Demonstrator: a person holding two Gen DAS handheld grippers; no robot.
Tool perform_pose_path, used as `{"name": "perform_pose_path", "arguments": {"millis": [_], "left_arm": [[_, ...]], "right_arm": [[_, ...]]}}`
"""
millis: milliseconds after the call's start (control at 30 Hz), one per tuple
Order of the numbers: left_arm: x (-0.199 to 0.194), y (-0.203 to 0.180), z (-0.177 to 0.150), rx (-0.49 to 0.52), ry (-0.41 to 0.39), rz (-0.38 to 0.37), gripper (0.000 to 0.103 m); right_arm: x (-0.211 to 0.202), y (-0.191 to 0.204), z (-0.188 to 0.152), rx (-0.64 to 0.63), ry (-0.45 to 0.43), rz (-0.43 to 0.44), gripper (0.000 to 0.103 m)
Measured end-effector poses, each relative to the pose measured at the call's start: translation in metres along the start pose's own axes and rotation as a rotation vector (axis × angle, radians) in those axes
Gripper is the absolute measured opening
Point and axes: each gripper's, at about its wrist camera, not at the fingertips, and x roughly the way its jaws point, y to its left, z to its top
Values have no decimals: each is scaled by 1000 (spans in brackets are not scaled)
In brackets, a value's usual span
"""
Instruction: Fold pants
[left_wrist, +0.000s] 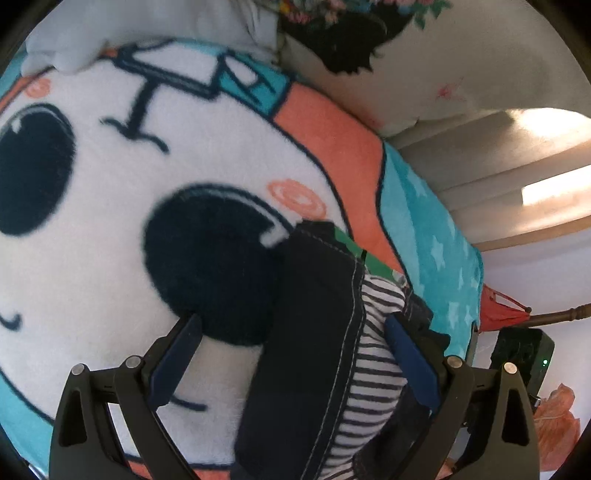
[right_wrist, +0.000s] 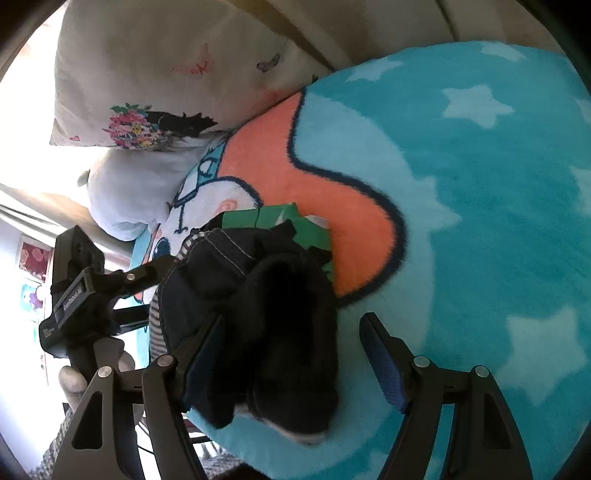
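Observation:
The pants (left_wrist: 314, 332) are dark navy with white stitching and a striped lining (left_wrist: 373, 369). They lie bunched on a fleece cartoon blanket (left_wrist: 110, 221). My left gripper (left_wrist: 293, 321) is open and straddles the bundle. Its right pad (left_wrist: 410, 354) rests against the striped lining and its left pad (left_wrist: 177, 362) stands apart over the blanket. In the right wrist view the same pants (right_wrist: 273, 295) form a dark heap. My right gripper (right_wrist: 293, 323) is open around the heap's near end, the left pad (right_wrist: 207, 350) against the cloth. The left gripper (right_wrist: 92, 291) shows at the left there.
A green folded item (right_wrist: 280, 221) lies under the far end of the pants. Floral white pillows (right_wrist: 147, 74) and a pale cushion (right_wrist: 129, 192) sit at the head of the bed. The blanket's turquoise starred part (right_wrist: 480, 203) spreads to the right. A hand (right_wrist: 74, 380) holds the left tool.

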Motion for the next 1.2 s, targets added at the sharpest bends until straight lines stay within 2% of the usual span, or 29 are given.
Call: {"name": "perform_pose_path", "arguments": {"millis": [33,67,100,133,200,233,467,633,733,833,933,967,1000,1033,1133,1200], "left_arm": [[1,-4,-2,3,2,-14,98],[3,-5,-3,-5,20,-55,88],[6,-5,-5,-25,49,-116,57],[11,-4,-7,-51,88,-179,46],[7,-7,-9,-42,65,-166,44],[3,-9,-10,-47,62,-173,43],[-38,-7,7,-77,-38,-191,40],[-48,4,37,-73,-64,-148,40],[-45,8,53,-39,-58,-134,40],[-39,19,70,-8,-52,-90,40],[-27,30,89,31,-59,61,40],[-23,33,93,30,-45,71,40],[-21,37,96,27,-26,59,40],[-22,39,99,28,-17,38,40],[-39,42,100,44,-39,28,40],[-52,44,98,54,-58,32,40]], "right_arm": [[4,1,1,1,6,10,75],[5,2,1,3,14,28,69],[6,6,1,0,24,35,58],[5,9,1,-14,21,28,54],[1,18,2,-44,29,39,43],[-1,23,3,-55,28,40,40],[-10,68,25,-153,-13,85,39],[7,87,51,-160,-25,79,39],[18,92,63,-160,-42,32,39],[29,91,74,-157,-64,-53,39],[46,84,84,-164,-68,-197,43],[49,80,85,-157,-62,-244,46],[49,77,86,-141,-65,-268,52],[45,75,86,-128,-77,-275,54],[13,89,84,-129,-186,-326,54],[-5,106,82,-156,-259,-332,54]]}}
